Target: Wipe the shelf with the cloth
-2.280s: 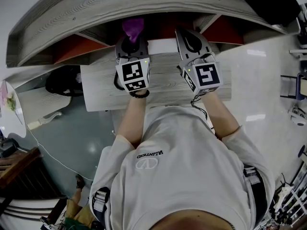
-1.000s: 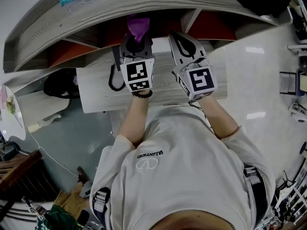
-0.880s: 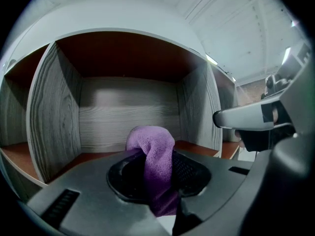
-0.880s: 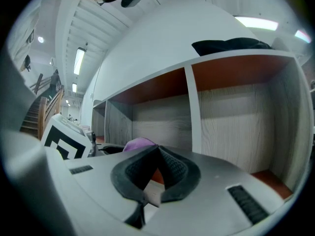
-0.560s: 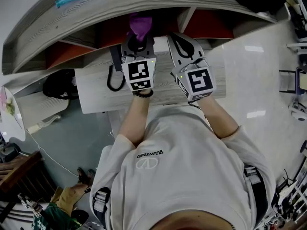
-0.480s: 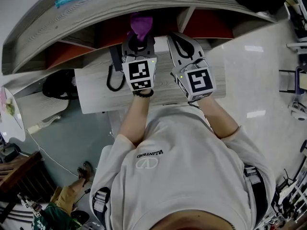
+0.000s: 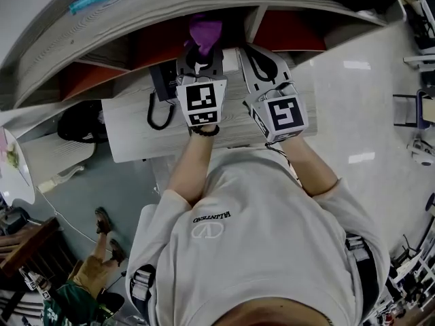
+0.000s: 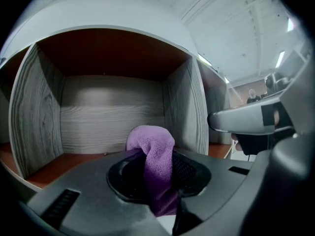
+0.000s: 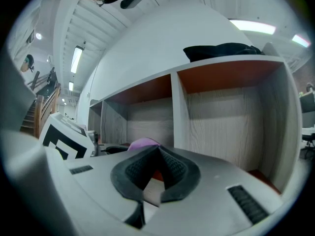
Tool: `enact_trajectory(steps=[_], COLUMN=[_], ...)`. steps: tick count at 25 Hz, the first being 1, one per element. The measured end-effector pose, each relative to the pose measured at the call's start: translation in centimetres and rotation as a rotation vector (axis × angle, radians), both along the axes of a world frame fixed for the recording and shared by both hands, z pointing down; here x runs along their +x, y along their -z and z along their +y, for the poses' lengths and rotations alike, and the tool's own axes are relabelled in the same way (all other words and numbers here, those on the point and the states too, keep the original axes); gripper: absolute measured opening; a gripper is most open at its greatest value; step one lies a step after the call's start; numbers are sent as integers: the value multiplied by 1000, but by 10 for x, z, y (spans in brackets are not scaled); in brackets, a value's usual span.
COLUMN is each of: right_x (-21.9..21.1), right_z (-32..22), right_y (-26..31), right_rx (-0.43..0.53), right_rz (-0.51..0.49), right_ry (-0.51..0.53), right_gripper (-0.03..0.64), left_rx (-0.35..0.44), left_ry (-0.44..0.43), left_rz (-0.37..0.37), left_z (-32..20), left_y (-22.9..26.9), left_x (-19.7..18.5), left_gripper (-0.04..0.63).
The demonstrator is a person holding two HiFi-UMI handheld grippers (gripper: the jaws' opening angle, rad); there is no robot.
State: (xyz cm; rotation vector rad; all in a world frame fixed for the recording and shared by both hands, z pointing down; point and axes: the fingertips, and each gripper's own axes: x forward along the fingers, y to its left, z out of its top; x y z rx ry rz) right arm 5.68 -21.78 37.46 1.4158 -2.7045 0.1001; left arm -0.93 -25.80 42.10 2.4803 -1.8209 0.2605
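Purple cloth (image 8: pixel 153 149) is pinched in the left gripper (image 7: pixel 200 51), whose jaws are clamped on it. Its bunched end pokes past the tips, at the mouth of a shelf (image 8: pixel 108 113) compartment with grey wood walls. Whether it touches the shelf is unclear. The right gripper (image 7: pixel 257 51) sits just beside, facing the shelf's divider, jaws closed tip to tip on nothing.

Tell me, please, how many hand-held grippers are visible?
2. The left hand-held gripper, shut on the purple cloth, faces a shelf compartment; the right hand-held gripper, shut and empty, is beside it.
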Motion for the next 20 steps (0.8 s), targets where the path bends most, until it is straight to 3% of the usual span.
enact_trajectory(steps=[20], right_x=[39], right_z=[2], right_y=[-4], right_rx=[-3], right_rz=[-8], right_ry=[-26], right_gripper=[-2], left_rx=[-10], left_ry=[-26], left_rz=[4], left_z=[-3], left_y=[-2], left_x=[43], left_gripper=[91])
